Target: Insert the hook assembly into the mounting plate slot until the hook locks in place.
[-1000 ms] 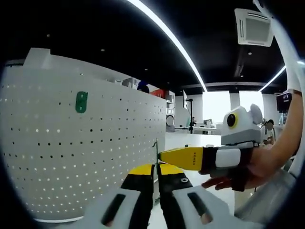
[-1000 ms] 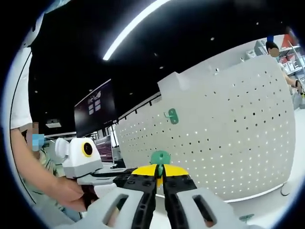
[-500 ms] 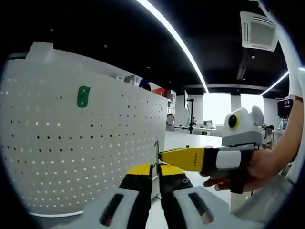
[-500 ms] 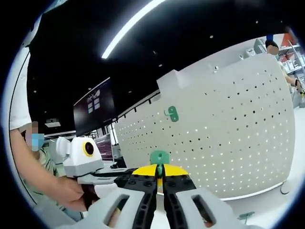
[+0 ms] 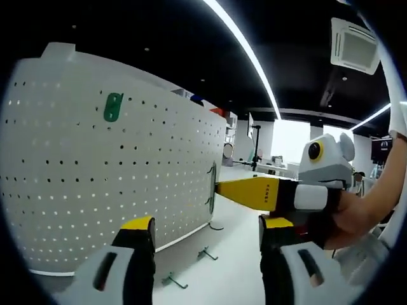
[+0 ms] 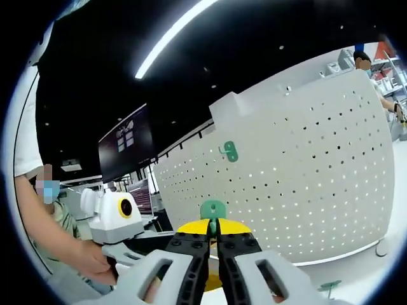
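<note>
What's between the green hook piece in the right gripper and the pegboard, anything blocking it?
Nothing visible blocks it. The right gripper holds the green hook piece in front of the white pegboard, with open air between them. Another green hook already hangs higher up the board.

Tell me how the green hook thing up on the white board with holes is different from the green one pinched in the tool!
The green plastic hook plate on the white perforated board hangs alone, fixed to the board; the green plastic hook plate at the right tool sits pinched between shut jaws, off the board. The mounted one looks smaller, being farther away. The left tool has its jaws open. Both plates are green with a rounded top.
</note>
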Available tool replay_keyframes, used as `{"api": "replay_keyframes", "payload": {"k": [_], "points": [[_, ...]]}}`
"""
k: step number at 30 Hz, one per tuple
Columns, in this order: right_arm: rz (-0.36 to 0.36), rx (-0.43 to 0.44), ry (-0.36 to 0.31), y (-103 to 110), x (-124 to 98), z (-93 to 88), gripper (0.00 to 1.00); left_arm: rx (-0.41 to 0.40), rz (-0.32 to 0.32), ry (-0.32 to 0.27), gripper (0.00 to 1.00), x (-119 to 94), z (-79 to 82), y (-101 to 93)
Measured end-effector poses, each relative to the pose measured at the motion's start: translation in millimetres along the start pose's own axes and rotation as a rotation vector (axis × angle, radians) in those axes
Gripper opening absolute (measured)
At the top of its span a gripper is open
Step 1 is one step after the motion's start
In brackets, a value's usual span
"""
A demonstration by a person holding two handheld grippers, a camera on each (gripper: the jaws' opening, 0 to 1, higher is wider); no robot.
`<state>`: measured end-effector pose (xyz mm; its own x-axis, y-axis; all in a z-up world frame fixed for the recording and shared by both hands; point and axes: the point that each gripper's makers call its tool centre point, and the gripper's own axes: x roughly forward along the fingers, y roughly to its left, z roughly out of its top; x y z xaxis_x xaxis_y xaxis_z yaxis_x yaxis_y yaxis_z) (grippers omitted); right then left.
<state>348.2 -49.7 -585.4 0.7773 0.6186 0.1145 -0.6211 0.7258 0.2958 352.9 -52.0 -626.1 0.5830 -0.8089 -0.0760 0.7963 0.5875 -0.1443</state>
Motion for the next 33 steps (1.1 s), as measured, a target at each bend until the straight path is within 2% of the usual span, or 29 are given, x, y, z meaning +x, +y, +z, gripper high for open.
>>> {"api": "replay_keyframes", "payload": {"k": [3, 5, 13, 24, 27, 33], "points": [[-0.005, 0.004, 0.002, -1, 0, -0.9, 0.00, 0.000, -0.004, 0.005, 0.70, 0, -1.7, -0.6], [-0.006, -0.026, 0.010, 0, 0, -1.4, 0.00, -0.024, -0.008, -0.007, 0.69, 0, -0.2, -1.6], [-0.057, -0.314, 0.062, 0, 1, 3.5, 0.01, 0.008, -0.010, 0.011, 0.68, -1, -3.7, -3.6], [-0.085, -0.281, 0.049, -7, 5, 8.1, 0.01, -0.007, -0.002, -0.003, 0.66, -4, -1.1, -2.3], [-0.110, -0.265, 0.041, -13, 9, 12.3, 0.01, 0.017, 0.009, 0.007, 0.65, -8, -2.8, -0.9], [-0.155, -0.264, 0.020, -22, 20, 25.4, 0.01, 0.031, 0.065, -0.011, 0.64, -23, -0.3, 10.8]]}}
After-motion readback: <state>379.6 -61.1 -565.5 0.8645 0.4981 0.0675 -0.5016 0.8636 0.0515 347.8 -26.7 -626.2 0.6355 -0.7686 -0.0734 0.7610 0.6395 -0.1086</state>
